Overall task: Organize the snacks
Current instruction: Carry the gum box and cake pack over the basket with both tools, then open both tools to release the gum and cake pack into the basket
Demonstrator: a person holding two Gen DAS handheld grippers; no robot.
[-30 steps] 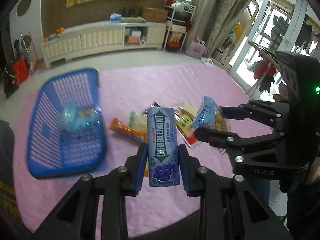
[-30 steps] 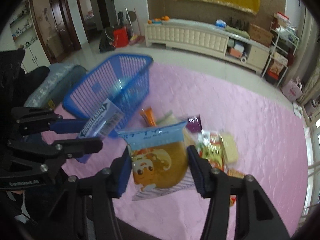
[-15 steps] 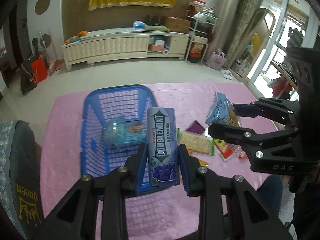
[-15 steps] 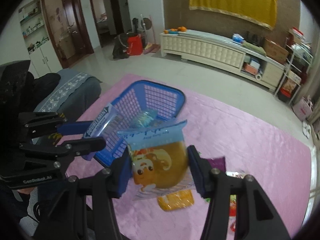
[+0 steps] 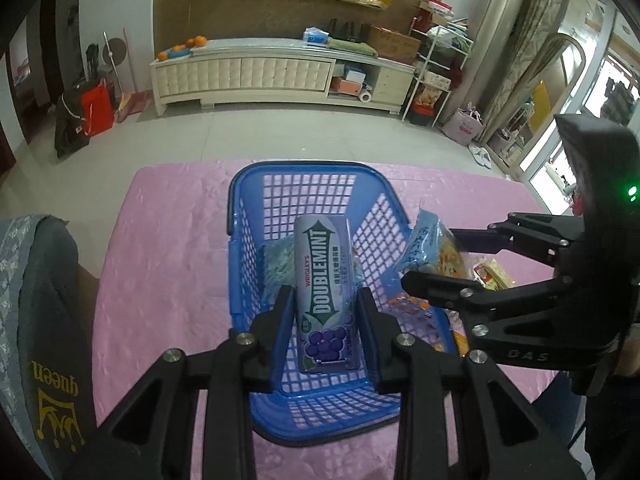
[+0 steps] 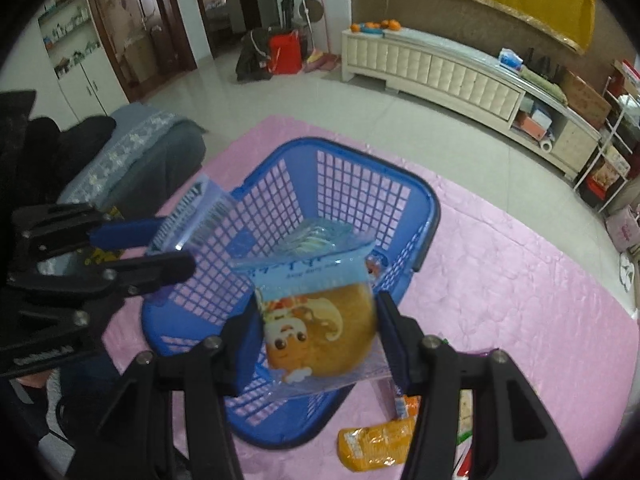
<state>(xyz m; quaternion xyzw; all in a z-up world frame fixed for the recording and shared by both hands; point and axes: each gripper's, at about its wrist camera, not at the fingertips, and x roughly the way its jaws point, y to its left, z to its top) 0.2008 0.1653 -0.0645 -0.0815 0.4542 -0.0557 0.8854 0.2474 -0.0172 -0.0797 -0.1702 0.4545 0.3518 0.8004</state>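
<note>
The left gripper [image 5: 323, 322] squeezes a gum box [image 5: 326, 292] and the right gripper [image 6: 318, 334] squeezes a cake bag [image 6: 320, 320], both above the blue basket [image 5: 240, 216]. One light blue packet [image 6: 316, 240] lies inside. More snacks [image 6: 374, 448] wait on the pink cloth [image 5: 168, 248].

The left gripper [image 5: 323, 322] has matte black angular linkage arms joined by round silver screws, ending in fingers with blue pads [image 5: 280, 340]. The right gripper [image 6: 318, 334] is built the same way, black bars, silver screw heads, blue pads [image 6: 394, 344]. Seen from the left wrist, its black housing bears pale lettering "DAS" and a small green light.
</note>
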